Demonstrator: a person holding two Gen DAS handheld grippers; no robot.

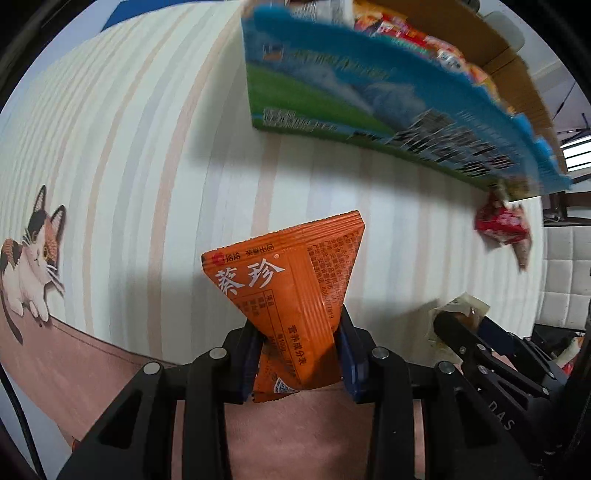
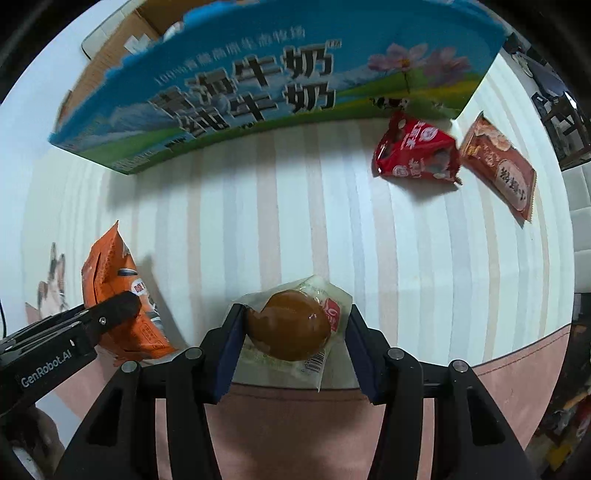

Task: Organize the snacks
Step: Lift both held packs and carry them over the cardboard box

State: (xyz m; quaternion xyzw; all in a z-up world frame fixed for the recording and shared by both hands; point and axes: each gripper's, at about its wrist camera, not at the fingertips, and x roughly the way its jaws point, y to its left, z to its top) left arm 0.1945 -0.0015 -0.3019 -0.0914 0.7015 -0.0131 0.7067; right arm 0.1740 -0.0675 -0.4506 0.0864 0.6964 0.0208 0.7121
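My left gripper is shut on an orange snack packet, held above the striped tablecloth; the packet also shows in the right wrist view. My right gripper is shut on a clear packet with a brown braised egg; it also shows in the left wrist view. A blue and green milk carton box holding several snacks stands at the far side. A red packet and a brown-red packet lie near the box's right end.
The striped tablecloth has a cat picture at the left and a pink border at the near edge. A brown cardboard box stands behind the milk box. White padded wall and furniture are at the far right.
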